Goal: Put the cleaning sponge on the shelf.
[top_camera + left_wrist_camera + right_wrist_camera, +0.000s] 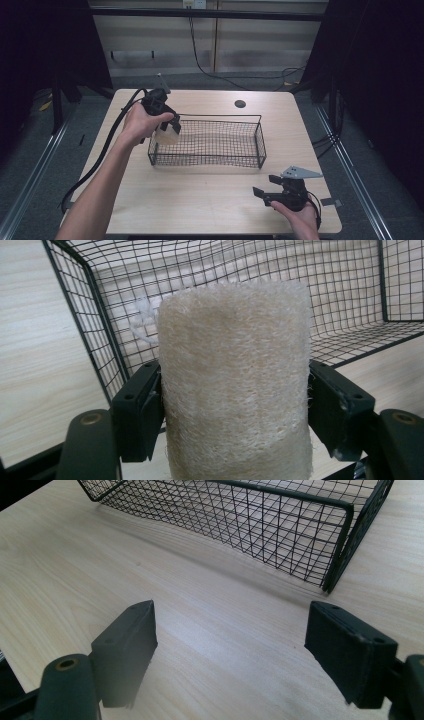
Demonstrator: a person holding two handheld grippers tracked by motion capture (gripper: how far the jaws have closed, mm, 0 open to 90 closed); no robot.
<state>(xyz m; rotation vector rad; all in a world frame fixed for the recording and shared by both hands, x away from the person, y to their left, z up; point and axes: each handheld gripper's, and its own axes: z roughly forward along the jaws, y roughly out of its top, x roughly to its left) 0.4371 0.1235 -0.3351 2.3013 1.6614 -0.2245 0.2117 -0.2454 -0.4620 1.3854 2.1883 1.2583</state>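
Left gripper (169, 131) clamped a pale fibrous loofah cylinder (235, 385) over the black wire basket's (215, 157) left end, right gripper (266, 192) before the basket, jaws wide apart, empty.

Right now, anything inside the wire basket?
The wire basket looks bare: only mesh floor and the table through it. The left gripper holds a loofah sponge over its left end, covering that corner of the floor.

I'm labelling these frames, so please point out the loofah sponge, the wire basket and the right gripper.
loofah sponge (235, 385), left gripper view, its fibrous side.
wire basket (220, 163), high view, near wall.
right gripper (265, 190), high view, between its fingertips.
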